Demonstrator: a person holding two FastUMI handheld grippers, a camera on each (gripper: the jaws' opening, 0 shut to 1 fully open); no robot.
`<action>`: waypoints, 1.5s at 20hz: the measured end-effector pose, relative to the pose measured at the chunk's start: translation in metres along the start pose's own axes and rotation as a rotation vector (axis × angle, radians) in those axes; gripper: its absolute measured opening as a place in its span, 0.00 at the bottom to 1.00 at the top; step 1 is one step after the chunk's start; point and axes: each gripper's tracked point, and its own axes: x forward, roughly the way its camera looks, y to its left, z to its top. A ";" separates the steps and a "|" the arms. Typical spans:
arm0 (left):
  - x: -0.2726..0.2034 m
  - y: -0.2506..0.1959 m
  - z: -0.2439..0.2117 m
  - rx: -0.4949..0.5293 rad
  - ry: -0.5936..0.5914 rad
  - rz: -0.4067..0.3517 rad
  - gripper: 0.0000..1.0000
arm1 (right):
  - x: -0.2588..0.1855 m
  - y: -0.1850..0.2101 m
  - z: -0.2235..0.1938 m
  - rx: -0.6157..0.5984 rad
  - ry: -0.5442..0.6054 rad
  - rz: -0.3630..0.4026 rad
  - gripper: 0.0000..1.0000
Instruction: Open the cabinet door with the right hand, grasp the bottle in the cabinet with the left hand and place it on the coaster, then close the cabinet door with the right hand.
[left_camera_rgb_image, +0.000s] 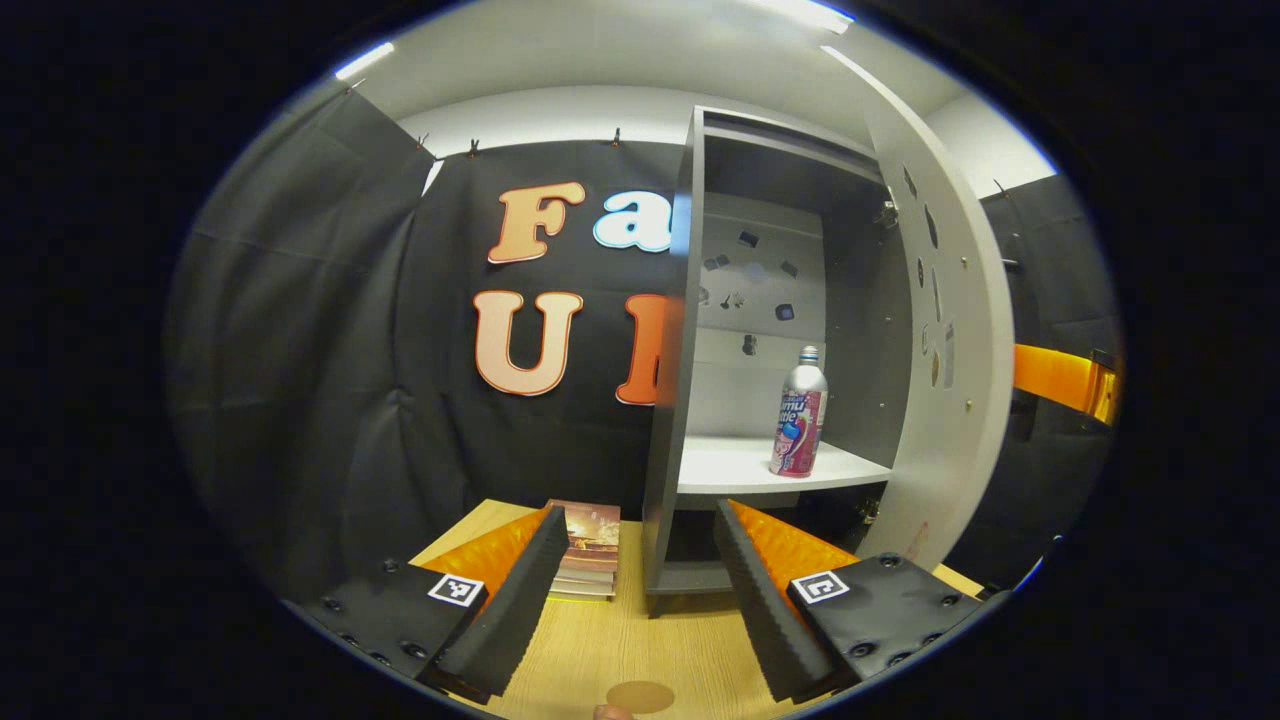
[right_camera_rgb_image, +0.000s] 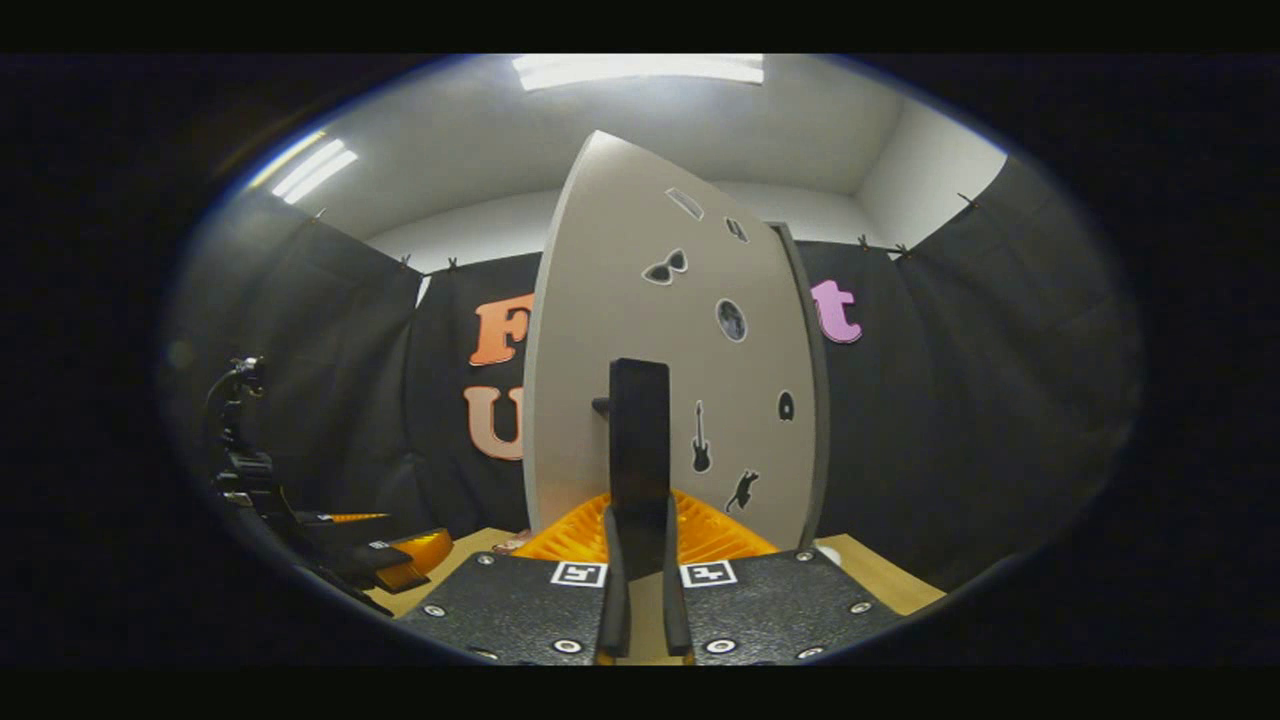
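**Door open, bottle waiting on the shelf**

The bottle (left_camera_rgb_image: 799, 413) stands upright on the white shelf (left_camera_rgb_image: 740, 468) inside the cabinet (left_camera_rgb_image: 672, 400), toward the shelf's right side and near its front edge, so you have a clean reach to it. The cabinet door (left_camera_rgb_image: 945, 350) is swung wide to the right, clear of the opening.

That door sits where it does because your right gripper (right_camera_rgb_image: 640, 560) has it: in the right gripper view the fingers are pressed nearly together on the dark handle (right_camera_rgb_image: 639, 440), which rises between them from the door's sticker-covered face (holding it there likely keeps the door from drifting back into your reach).

Your left gripper (left_camera_rgb_image: 640, 590) is spread wide and holds nothing, low over the wooden table (left_camera_rgb_image: 620, 640), well apart from the bottle. The round coaster (left_camera_rgb_image: 640, 696) lies on the table just below its fingers, and a stack of books (left_camera_rgb_image: 590, 550) rests left of the cabinet.

By my reading, opening is done; the grasp comes next.
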 end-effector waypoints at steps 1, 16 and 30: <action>-0.006 -0.008 0.002 0.005 -0.009 0.003 0.96 | -0.008 -0.012 0.004 0.000 -0.003 -0.013 0.10; -0.021 -0.075 0.014 0.031 -0.048 -0.049 0.96 | -0.047 -0.177 0.017 -0.037 -0.027 -0.189 0.01; 0.001 -0.114 0.008 0.028 -0.030 -0.116 0.94 | -0.080 -0.190 0.024 -0.033 -0.023 -0.205 0.01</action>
